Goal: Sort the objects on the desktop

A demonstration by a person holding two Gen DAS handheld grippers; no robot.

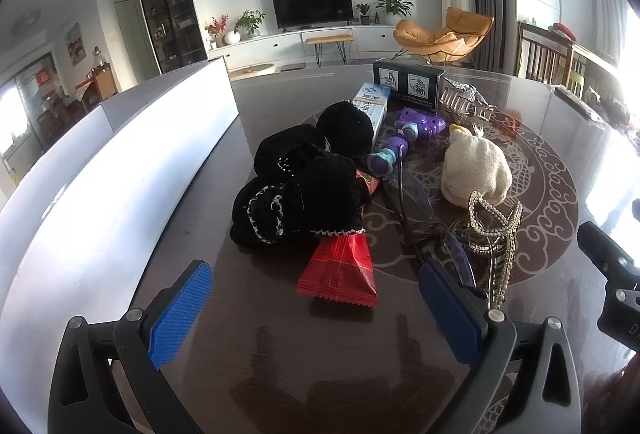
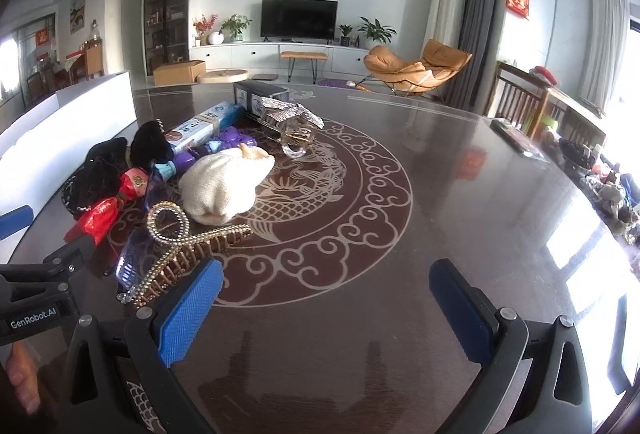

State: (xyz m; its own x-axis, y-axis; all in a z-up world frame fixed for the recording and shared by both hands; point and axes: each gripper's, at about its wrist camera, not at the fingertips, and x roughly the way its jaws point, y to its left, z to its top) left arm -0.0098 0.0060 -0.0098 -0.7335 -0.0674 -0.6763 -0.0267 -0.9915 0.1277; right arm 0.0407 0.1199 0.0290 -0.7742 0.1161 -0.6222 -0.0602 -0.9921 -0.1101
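My left hand-held gripper (image 1: pixel 316 318) hangs spread above the dark glossy surface (image 1: pixel 320 374), gripping nothing, its blue pads flanking a red crinkled snack packet (image 1: pixel 340 272). Just behind that packet lies a heap of black knitted fabric with white trim (image 1: pixel 304 186). To its right sit a cream knitted pouch (image 1: pixel 476 170), a purple plastic toy (image 1: pixel 404 138) and a gold rhinestone hair claw (image 1: pixel 498 234). My right hand-held gripper (image 2: pixel 326 310) is likewise spread wide over bare surface (image 2: pixel 480 194), with the gold hair claw (image 2: pixel 188 250) just beside its left pad (image 2: pixel 188 314).
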